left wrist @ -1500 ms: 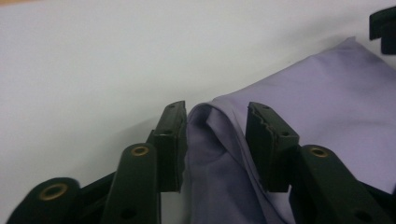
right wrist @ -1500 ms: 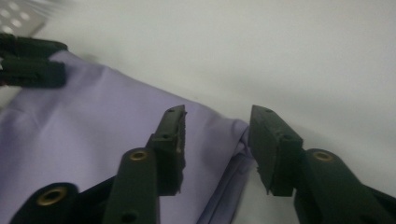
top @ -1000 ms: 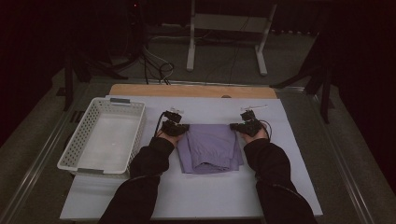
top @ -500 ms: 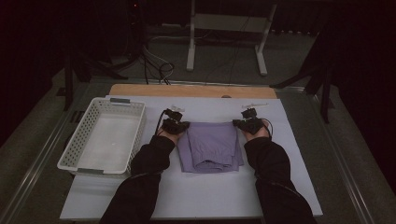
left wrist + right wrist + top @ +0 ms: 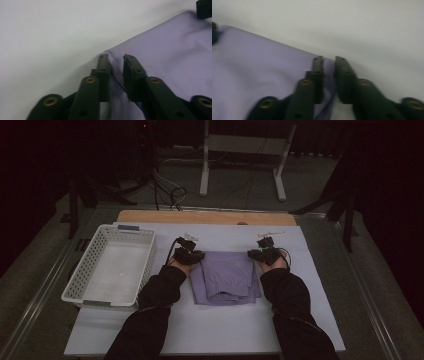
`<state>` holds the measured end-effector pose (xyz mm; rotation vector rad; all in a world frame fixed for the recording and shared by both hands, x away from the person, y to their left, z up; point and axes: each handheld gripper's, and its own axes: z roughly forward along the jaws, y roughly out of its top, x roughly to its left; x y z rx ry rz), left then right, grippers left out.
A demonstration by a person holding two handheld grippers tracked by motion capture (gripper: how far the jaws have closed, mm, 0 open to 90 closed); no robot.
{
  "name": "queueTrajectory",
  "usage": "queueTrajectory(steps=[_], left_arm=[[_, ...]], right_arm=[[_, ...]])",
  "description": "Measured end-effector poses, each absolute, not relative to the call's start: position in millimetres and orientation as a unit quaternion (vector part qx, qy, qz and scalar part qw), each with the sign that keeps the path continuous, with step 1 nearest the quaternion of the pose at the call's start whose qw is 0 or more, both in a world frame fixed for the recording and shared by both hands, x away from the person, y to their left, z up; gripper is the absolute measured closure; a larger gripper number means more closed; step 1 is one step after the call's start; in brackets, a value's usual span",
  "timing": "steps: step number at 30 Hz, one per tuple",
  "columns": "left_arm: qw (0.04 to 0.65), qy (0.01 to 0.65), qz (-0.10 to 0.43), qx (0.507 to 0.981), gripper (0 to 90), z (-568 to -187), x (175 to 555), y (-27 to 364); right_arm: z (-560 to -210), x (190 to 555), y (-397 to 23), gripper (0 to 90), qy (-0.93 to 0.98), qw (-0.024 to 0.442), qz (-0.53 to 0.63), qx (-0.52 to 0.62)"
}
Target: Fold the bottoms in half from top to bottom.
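Purple cloth (image 5: 227, 277) lies folded on table (image 5: 310, 285), between both hands. Left hand-held gripper (image 5: 115, 58) at far left corner, right hand-held gripper (image 5: 328, 60) at far right corner. Both jaws just opening a little, cloth edge loose between them.

Room ahead of your tools dark, light falling mostly on white tabletop (image 5: 210, 335). Wooden strip (image 5: 205, 217) along table's far edge, just beyond your tools. Past it, grey floor (image 5: 240, 190), white metal stand (image 5: 243, 144), black cables (image 5: 167, 190) coiled ahead-left.
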<state>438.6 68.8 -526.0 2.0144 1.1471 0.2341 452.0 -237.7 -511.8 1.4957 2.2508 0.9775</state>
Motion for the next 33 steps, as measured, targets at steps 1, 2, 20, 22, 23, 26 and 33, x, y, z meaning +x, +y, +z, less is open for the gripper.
queueTrajectory(steps=[1,2,20,22,23,26,33], left_arm=[[0.402,0.446,0.092,0.794,66.9,-522.5,435.7,69.0],[0.408,0.439,0.089,0.796,64.5,-518.8,432.5,69.2],[0.457,0.278,0.022,0.845,69.8,-483.3,353.3,48.4],[0.449,0.274,0.019,0.85,70.2,-488.9,349.2,50.0],[0.447,0.274,0.018,0.851,71.3,-491.6,348.5,50.7],[0.437,0.272,0.014,0.857,71.4,-499.5,348.4,49.4],[0.408,0.249,0.008,0.879,73.6,-514.4,341.9,43.8]], right_arm=[[-508.0,448.5,-238.3,70.8,0.776,0.137,0.341,0.512],[-504.4,444.7,-238.8,68.7,0.777,0.137,0.344,0.509],[-480.3,351.1,-237.7,52.6,0.781,0.096,0.385,0.483],[-485.0,345.3,-236.3,52.2,0.779,0.09,0.382,0.489],[-488.1,343.2,-236.0,51.8,0.779,0.087,0.38,0.492],[-499.2,340.0,-234.9,51.5,0.782,0.078,0.368,0.496],[-513.7,334.8,-233.4,50.9,0.778,0.068,0.355,0.514]])
